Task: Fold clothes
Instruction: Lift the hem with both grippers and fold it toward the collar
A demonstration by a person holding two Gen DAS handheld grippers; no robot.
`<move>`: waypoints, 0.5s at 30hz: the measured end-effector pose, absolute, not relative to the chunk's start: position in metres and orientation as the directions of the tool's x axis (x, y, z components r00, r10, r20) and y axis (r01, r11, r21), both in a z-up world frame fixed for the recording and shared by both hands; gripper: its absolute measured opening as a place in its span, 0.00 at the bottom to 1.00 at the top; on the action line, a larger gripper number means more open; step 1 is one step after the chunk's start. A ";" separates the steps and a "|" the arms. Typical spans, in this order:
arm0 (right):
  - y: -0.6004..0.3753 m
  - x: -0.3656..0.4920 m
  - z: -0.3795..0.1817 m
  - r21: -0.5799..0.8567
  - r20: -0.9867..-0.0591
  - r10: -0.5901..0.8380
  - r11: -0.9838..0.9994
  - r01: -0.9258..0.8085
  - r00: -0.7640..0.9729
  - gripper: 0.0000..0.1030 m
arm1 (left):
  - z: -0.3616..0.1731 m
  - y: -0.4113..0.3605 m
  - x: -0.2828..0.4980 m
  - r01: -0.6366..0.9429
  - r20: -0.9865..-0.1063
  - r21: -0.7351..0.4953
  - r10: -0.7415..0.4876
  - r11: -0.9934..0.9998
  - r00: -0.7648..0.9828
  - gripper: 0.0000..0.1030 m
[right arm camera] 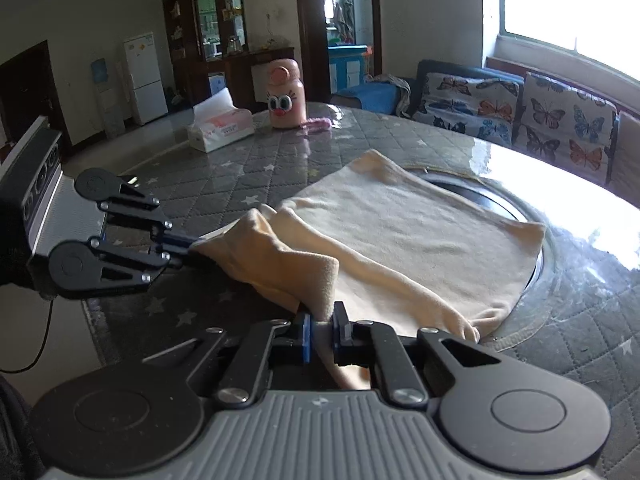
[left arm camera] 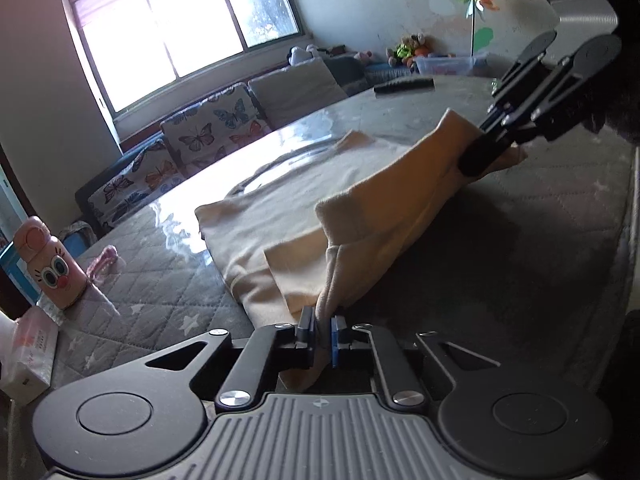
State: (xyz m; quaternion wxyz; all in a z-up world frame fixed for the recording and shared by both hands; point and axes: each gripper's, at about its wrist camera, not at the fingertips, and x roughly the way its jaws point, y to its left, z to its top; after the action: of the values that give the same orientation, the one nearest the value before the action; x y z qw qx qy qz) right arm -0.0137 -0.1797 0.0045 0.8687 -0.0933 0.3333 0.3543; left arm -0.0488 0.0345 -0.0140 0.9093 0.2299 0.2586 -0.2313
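both grippers tilt down over the table (right arm camera: 248,168), left gripper (left arm camera: 322,330) and right gripper (right arm camera: 320,330) jaws clamped on the cream garment (right arm camera: 400,224).

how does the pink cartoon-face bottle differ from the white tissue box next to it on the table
The pink cartoon-face bottle stands upright and tall; the white tissue box lies low and long. The bottle is rounded, with big painted eyes; the box is rectangular, with a tissue sticking up from its top. The bottle is pink all over; the box is white with a pink patch. Both rest on the grey quilted table cover.
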 end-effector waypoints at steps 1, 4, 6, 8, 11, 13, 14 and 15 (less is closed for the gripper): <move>-0.181 -0.018 0.007 0.071 -0.641 0.557 0.728 -0.682 0.528 0.09 | -0.009 0.034 -0.054 0.546 -0.572 0.299 -0.311 0.783 0.759 0.07; -0.189 -0.034 0.019 0.064 -0.627 0.570 0.717 -0.694 0.532 0.09 | 0.007 0.034 -0.075 0.576 -0.565 0.283 -0.352 0.767 0.746 0.07; -0.198 -0.049 0.032 0.071 -0.617 0.580 0.714 -0.697 0.531 0.09 | 0.019 0.034 -0.093 0.589 -0.560 0.274 -0.372 0.760 0.740 0.07; -0.203 -0.064 0.043 0.066 -0.609 0.591 0.703 -0.708 0.529 0.09 | 0.030 0.036 -0.111 0.600 -0.550 0.260 -0.395 0.756 0.736 0.07; -0.209 -0.086 0.057 0.052 -0.601 0.603 0.685 -0.727 0.524 0.09 | 0.041 0.038 -0.126 0.595 -0.544 0.242 -0.401 0.766 0.737 0.07; -0.209 -0.094 0.063 0.047 -0.602 0.605 0.678 -0.733 0.521 0.09 | 0.044 0.036 -0.126 0.586 -0.531 0.249 -0.397 0.771 0.748 0.07; -0.209 -0.091 0.063 0.045 -0.602 0.601 0.683 -0.729 0.525 0.09 | 0.045 0.035 -0.123 0.580 -0.525 0.249 -0.395 0.775 0.754 0.07; -0.209 -0.089 0.063 0.044 -0.602 0.597 0.687 -0.725 0.530 0.09 | 0.047 0.033 -0.118 0.574 -0.519 0.248 -0.393 0.780 0.759 0.07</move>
State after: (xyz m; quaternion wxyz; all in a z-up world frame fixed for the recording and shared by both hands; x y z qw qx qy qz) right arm -0.0886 -0.2087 0.0629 0.8681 -0.1065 0.3003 0.3807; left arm -0.1184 0.0331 0.0466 0.9162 0.2004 0.2255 -0.2638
